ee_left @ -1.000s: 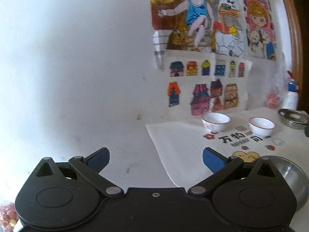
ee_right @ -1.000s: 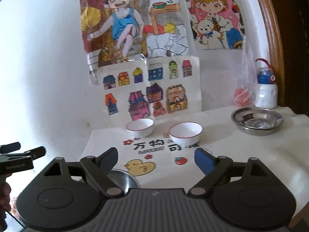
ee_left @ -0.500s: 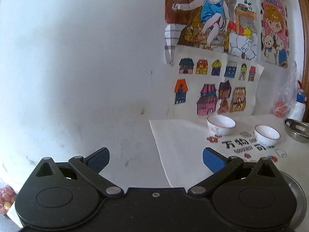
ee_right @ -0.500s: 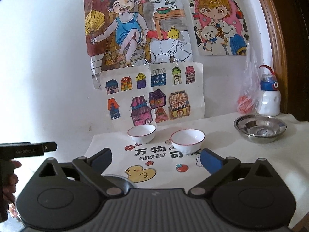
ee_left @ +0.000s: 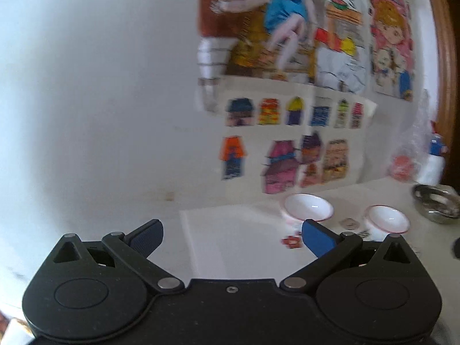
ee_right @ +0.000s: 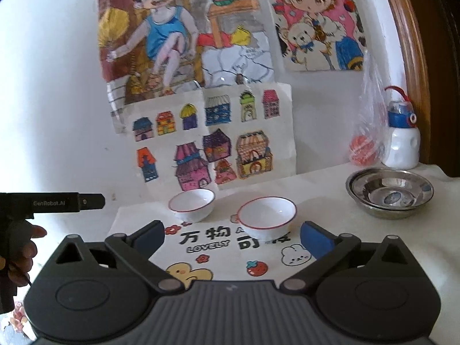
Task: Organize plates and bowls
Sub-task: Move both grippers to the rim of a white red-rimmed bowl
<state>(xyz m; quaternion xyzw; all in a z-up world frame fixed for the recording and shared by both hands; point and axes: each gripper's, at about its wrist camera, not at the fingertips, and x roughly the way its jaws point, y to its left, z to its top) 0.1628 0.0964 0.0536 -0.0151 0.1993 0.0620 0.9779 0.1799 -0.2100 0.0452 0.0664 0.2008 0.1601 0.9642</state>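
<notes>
Two white bowls with red rims stand on the printed cloth: the left bowl and the right bowl. They also show in the left wrist view as the near bowl and the far bowl. A stack of steel plates sits at the right, also in the left wrist view. My right gripper is open and empty, just short of the right bowl. My left gripper is open and empty, above the cloth's left part; its body shows at the left in the right wrist view.
Coloured drawings hang on the white wall behind the table. A white bottle with a blue cap and a plastic bag stand at the back right by a wooden frame. The cloth carries printed cartoons.
Both grippers have moved forward toward the bowls, which look larger now. The steel bowl near the front no longer shows in either view. Both grippers stay open.
</notes>
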